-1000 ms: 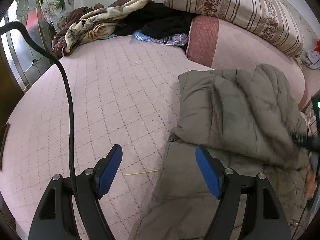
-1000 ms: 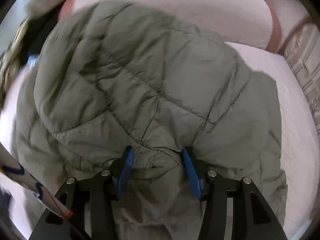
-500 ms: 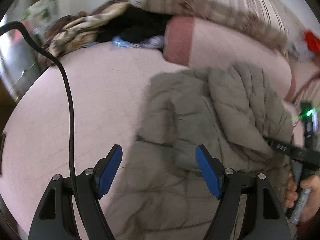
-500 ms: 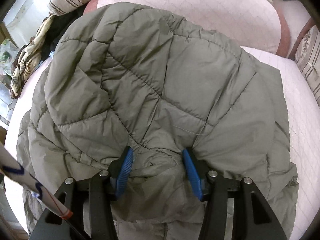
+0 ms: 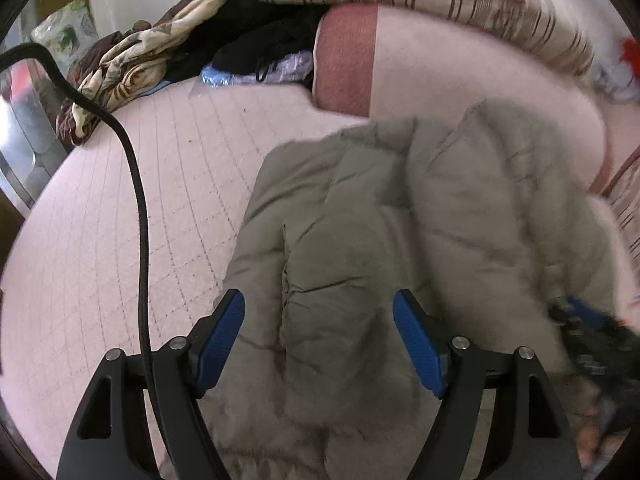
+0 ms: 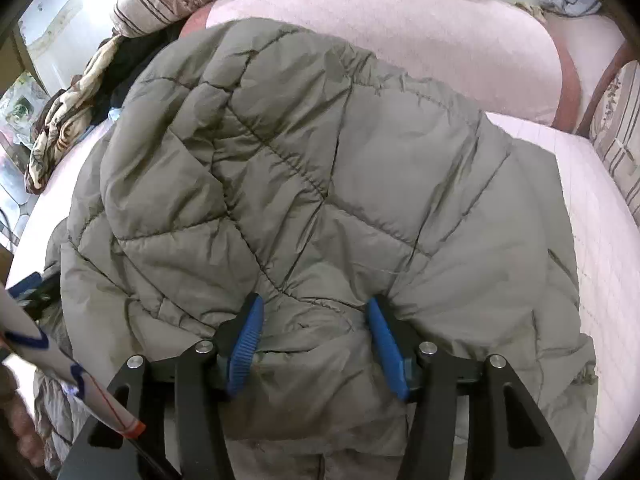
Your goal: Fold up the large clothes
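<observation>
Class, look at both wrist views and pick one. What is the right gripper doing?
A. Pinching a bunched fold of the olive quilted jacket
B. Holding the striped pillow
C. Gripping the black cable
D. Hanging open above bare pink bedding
A: in the right wrist view, the right gripper has olive quilted jacket fabric gathered between its blue pads.

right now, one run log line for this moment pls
step: folding jacket on bed | left gripper: open, over jacket edge | right gripper: pinching a jacket fold
</observation>
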`<state>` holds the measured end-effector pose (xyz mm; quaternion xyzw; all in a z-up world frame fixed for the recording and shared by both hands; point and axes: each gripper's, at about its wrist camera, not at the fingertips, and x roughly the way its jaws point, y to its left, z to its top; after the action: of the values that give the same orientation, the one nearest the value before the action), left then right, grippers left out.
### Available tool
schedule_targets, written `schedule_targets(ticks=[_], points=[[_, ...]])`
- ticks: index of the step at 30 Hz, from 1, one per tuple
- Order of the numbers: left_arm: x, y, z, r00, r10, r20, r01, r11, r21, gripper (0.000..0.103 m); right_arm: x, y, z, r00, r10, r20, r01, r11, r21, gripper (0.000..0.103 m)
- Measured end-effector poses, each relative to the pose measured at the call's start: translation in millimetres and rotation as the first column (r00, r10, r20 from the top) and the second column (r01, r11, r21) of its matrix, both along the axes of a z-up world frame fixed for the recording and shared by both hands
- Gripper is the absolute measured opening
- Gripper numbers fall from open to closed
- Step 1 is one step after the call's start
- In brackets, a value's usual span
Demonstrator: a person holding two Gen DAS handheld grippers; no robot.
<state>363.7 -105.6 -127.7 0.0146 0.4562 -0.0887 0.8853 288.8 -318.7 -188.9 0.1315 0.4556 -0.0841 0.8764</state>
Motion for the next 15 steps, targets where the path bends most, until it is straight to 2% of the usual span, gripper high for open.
schedule_targets(ticks=[4, 7, 12, 15], points=[[-11.7, 10.1, 31.7, 1.0, -0.011, 0.014, 0.013, 0.996, -0.092, 0.077, -11.8, 0.9, 8.3, 0.999, 0.007, 0.042, -0.007, 1.0, -0.015, 0.058], [-4.6, -0.6, 38.9, 0.999, -0.042, -0.028, 0.039, 0.992, -0.121, 0.077, -27.8, -1.9, 16.2, 0.998, 0.006, 0.066, -0.006, 1.0, -0.005, 0.059], [16.6, -26.9, 24.0, 0.99, -0.096, -0.099, 0.074, 0.976, -0.205, 0.077, -56.6, -17.5, 35.0, 0.992, -0.022, 0.124, 0.021, 1.0, 0.008, 0.059], [33.2, -44.4, 7.0, 0.972, -0.183, -0.147, 0.138, 0.953, -0.271, 0.077, -66.7, -34.3, 43.7, 0.987, -0.052, 0.15, 0.052, 0.999, 0.004, 0.059]])
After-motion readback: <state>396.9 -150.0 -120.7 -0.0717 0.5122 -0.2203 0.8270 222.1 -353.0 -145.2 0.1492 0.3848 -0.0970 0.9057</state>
